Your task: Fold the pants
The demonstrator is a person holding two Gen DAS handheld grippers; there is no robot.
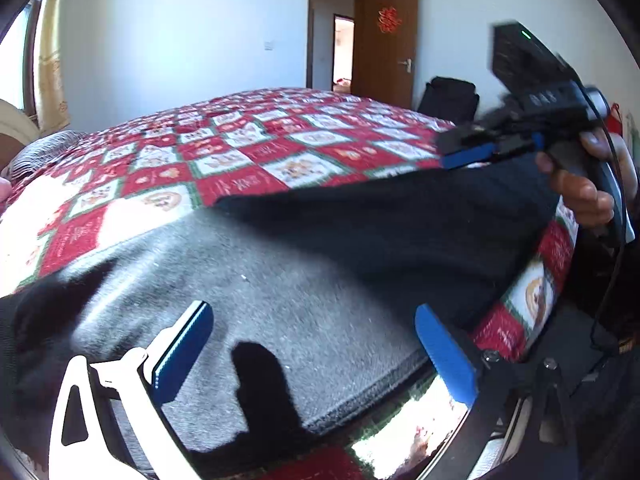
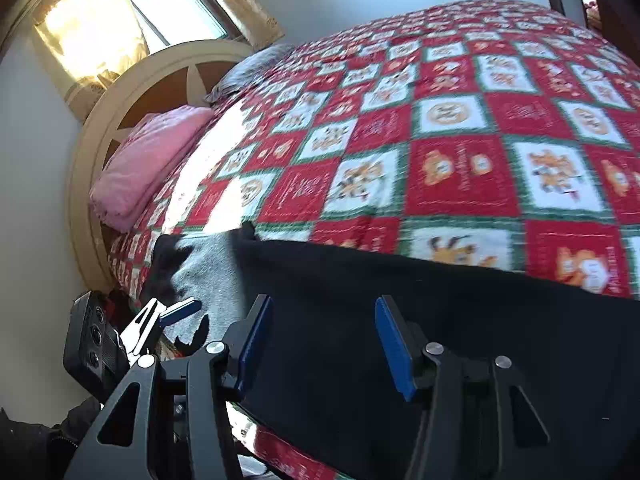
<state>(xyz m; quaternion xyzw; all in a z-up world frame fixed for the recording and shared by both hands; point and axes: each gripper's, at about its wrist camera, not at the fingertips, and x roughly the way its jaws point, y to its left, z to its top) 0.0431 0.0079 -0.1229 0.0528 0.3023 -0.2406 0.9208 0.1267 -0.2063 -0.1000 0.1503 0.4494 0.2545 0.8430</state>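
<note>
The bed filled most of both views, its red, white and green checked quilt running up to a rounded headboard at the upper left of the right wrist view, under a bright window. A brown door stood open at the top centre of the left wrist view.

The pants lay along the near edge of the bed, across the lower half of both frames: a black layer on the right and a paler grey fleecy side showing at the left.

A pink pillow sat against the headboard, well apart from the pants.

My right tongs stood partly open over the black cloth with nothing pinched between the blue pads. In the left wrist view they hung at the upper right, above the far black edge, with my hand behind them.

My left tongs were spread wide over the grey fleece, also gripping nothing.

To do this step well, I judged I should take the cloth at a clean edge with each tongs, grip both layers, keep the edges level and lay the fold flat, so the soft fabric would not bunch.
</note>
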